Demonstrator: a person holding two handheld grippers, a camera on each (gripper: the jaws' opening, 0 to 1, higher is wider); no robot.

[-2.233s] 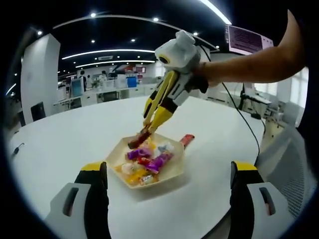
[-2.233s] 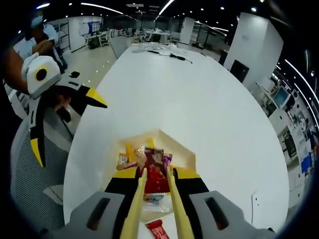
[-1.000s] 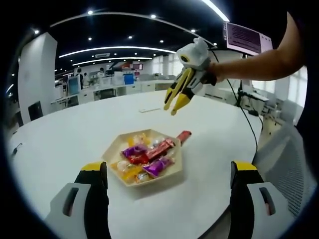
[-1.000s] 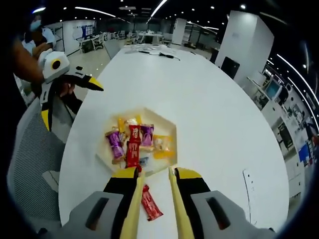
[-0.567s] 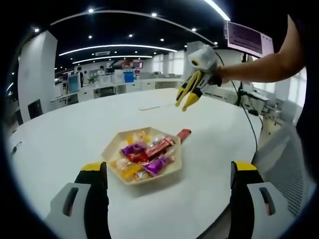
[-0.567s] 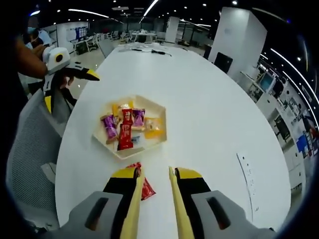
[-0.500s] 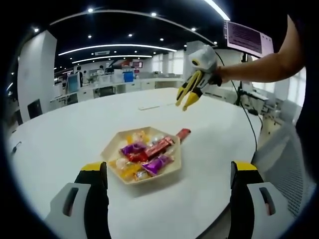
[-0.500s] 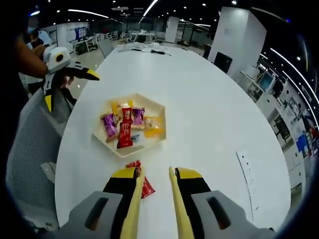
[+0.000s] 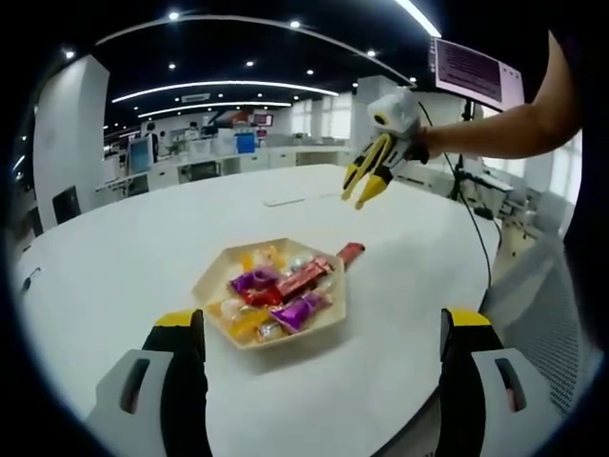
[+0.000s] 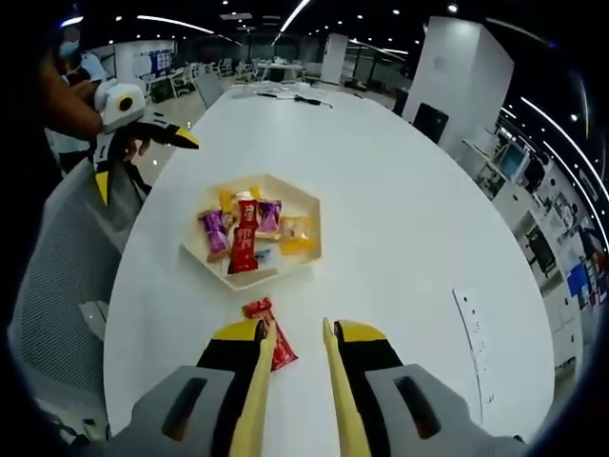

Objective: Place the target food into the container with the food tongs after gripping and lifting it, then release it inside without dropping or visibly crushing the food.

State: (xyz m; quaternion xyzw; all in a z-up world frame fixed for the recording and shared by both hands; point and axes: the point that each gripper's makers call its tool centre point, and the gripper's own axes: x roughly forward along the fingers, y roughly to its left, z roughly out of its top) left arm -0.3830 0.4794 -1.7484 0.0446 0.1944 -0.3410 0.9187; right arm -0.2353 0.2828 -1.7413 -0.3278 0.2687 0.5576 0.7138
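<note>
Both tongs hang open and empty, right tongs (image 10: 293, 333) near the tray (image 10: 298, 261) of wrapped sweets (image 10: 244, 238), left tongs (image 9: 324, 328) before it.

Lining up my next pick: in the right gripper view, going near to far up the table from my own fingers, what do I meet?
Right gripper → red snack bar lying on the table → hexagonal tray of wrapped candies → cables at the far end.

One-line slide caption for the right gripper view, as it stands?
Right gripper, open and empty, above the white table; hexagonal tray of wrapped snacks ahead, one red snack bar outside it.
</note>
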